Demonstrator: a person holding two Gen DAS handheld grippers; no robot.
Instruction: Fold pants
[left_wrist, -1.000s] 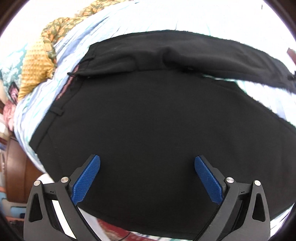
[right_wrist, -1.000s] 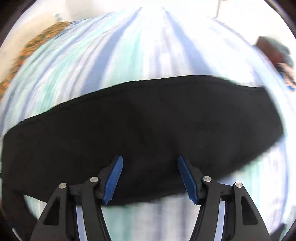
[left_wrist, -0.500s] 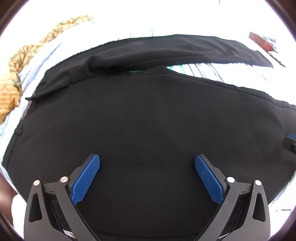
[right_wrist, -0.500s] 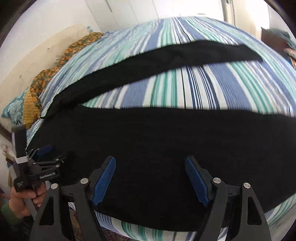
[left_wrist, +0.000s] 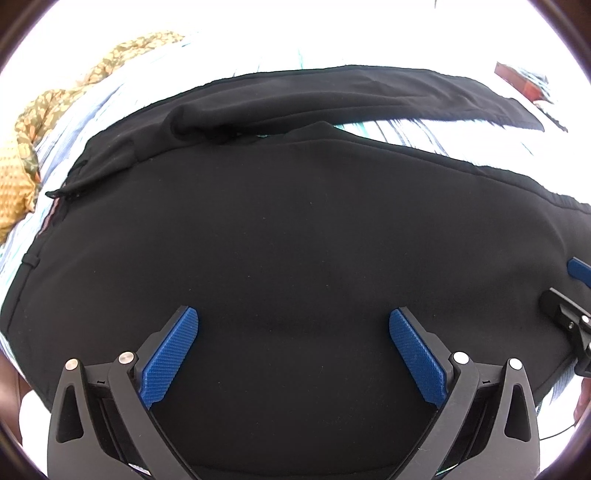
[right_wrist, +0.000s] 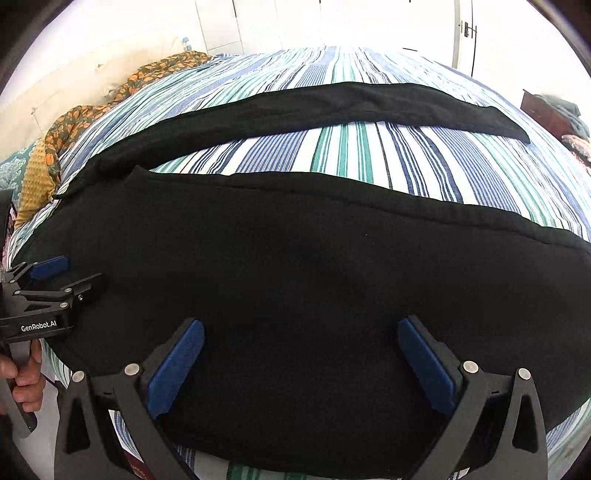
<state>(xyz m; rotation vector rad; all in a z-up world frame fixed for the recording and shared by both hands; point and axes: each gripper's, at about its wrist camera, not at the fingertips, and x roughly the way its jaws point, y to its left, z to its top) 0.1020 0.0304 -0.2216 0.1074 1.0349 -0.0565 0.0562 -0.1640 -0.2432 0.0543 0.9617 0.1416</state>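
The black pants (right_wrist: 295, 280) were spread flat on the striped bedsheet (right_wrist: 369, 155), the near leg lying wide under both tools and the far leg (right_wrist: 332, 107) stretched as a narrow band beyond it, with a wedge of bare sheet left open between the two legs. The waistband end (left_wrist: 55, 206) was seen at the left of the left wrist view, close to the bed's edge.

The left gripper (left_wrist: 293, 354) was held just above the near leg with its jaws spread wide and nothing clamped between them. The right gripper (right_wrist: 301, 363) was likewise held over the cloth; its jaws had just been opening and stood at their widest, the fabric lying beneath them but not pinched.

Compared with a second earlier, the right wrist view had been carried sideways along the leg, so that the left tool and the hand (right_wrist: 22, 376) holding it came into sight at its left edge.

A patterned orange cloth (right_wrist: 110, 96) was bunched at the far left of the bed. White cupboard doors (right_wrist: 258, 22) were seen behind, and dark wooden furniture (right_wrist: 546, 110) at the right.
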